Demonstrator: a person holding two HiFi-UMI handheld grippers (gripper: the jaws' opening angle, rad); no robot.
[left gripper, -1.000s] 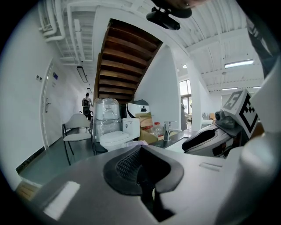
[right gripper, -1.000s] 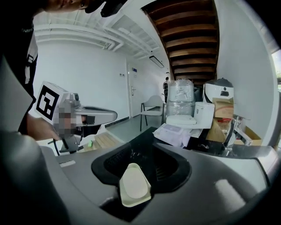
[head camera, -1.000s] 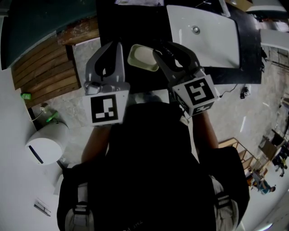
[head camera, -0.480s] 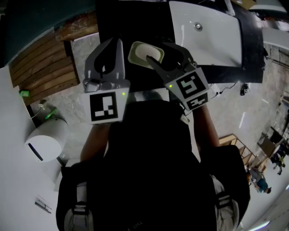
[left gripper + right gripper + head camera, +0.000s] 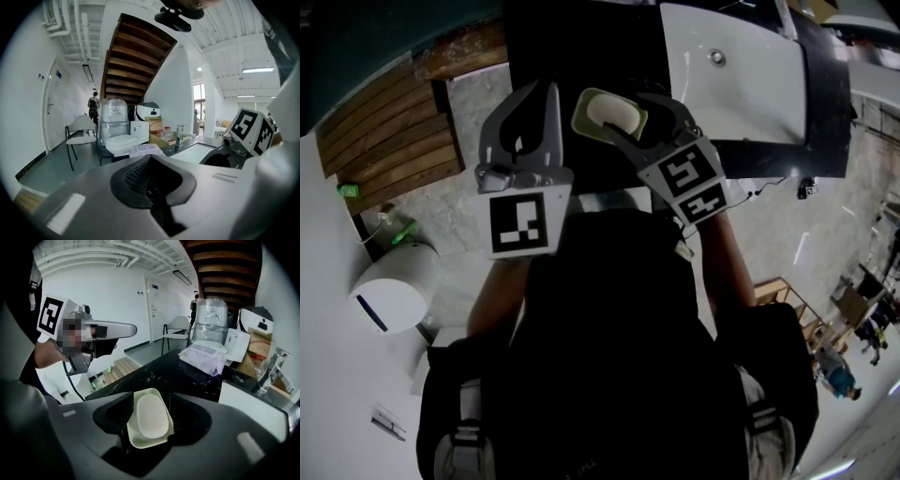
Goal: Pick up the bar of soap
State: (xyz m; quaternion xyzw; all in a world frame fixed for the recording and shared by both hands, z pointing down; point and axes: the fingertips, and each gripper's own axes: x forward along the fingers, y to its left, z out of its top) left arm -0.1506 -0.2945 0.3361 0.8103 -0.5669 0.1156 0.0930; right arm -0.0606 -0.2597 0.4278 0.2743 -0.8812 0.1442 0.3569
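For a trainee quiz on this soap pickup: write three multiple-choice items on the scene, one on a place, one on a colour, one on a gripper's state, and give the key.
1. Where does the bar of soap lie?
A) in the white basin
B) in the pale dish
C) on the wooden slats

2. What colour is the counter under the dish?
A) black
B) white
C) brown

3. How does the right gripper stand?
A) shut on the soap
B) open, a jaw on each side of the dish
C) out of view

Key:
1 B, the right gripper view shows the bar resting in the dish.
2 A, dark stone surrounds the dish.
3 B, its jaws have just been opening; the pads press on nothing, with dish and soap between them.
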